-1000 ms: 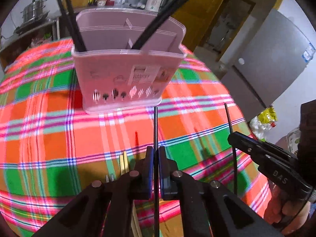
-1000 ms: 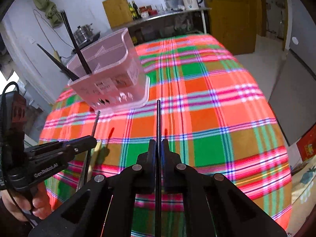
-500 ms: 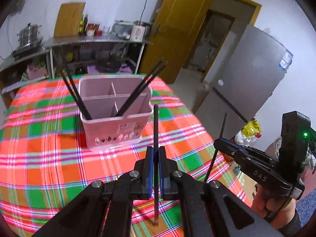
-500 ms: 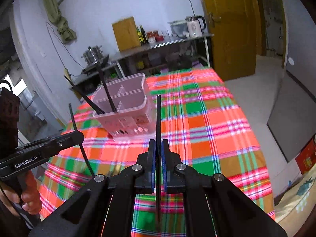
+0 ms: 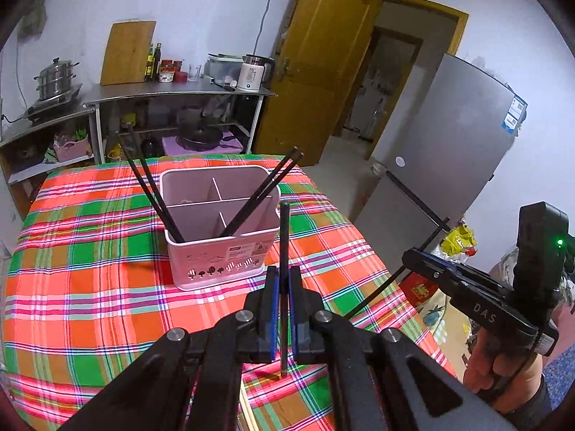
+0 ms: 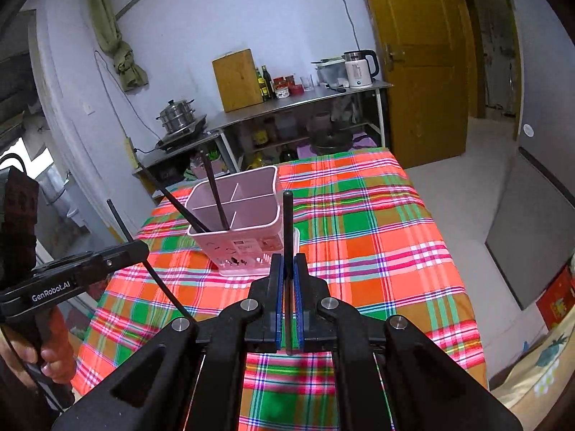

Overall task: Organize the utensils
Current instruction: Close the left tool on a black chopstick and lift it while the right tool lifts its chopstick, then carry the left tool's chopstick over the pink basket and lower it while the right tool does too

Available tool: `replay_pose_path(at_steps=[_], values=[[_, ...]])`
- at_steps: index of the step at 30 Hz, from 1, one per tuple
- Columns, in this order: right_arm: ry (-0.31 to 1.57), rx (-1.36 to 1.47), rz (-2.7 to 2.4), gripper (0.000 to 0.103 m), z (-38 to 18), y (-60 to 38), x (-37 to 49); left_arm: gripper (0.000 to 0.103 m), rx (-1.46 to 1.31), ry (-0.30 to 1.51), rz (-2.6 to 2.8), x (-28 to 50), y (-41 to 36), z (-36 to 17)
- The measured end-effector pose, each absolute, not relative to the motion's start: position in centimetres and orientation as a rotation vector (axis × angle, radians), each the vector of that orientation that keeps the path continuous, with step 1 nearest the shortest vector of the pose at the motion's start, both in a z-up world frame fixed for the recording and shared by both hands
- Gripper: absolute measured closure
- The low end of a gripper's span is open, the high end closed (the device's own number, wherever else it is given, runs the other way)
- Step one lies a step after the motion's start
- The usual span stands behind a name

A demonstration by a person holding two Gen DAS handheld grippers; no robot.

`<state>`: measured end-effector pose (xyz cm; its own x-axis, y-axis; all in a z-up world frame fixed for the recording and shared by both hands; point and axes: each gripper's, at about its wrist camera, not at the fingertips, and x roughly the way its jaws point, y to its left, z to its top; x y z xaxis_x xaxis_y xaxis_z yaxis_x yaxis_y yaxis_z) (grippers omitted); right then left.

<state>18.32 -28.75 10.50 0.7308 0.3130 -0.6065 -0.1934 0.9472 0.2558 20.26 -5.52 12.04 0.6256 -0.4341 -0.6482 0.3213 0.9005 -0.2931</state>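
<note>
Two jaws, left [image 5: 284, 309] and right [image 6: 288, 301], are each clamping an upright chopstick [image 5: 284, 251], both just short of the caddy [image 5: 219, 230].

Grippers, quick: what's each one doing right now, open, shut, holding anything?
Left gripper: shut on a black chopstick, held upright.
Right gripper: shut on another black chopstick, also upright.
</note>
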Motion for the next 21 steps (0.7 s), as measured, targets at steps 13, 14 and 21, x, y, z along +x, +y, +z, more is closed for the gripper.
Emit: replay_pose_path(at_steps=[13,14,21], values=[[0.653,0.2,0.354,0.098,12.7,-27.0,19.3,0.099,-0.163,0.739,-0.395,21.2,-2.2,14.8],[0.647,0.202,0.363,0.098,12.9,-26.7,19.6,0.099,-0.166,0.729,-0.387,21.5,-1.7,15.4],[0.583,0.206,0.438,0.098,16.4,-23.8,21.8,0.099,-0.164,0.67,-0.342,23.7,0.5,19.4]])
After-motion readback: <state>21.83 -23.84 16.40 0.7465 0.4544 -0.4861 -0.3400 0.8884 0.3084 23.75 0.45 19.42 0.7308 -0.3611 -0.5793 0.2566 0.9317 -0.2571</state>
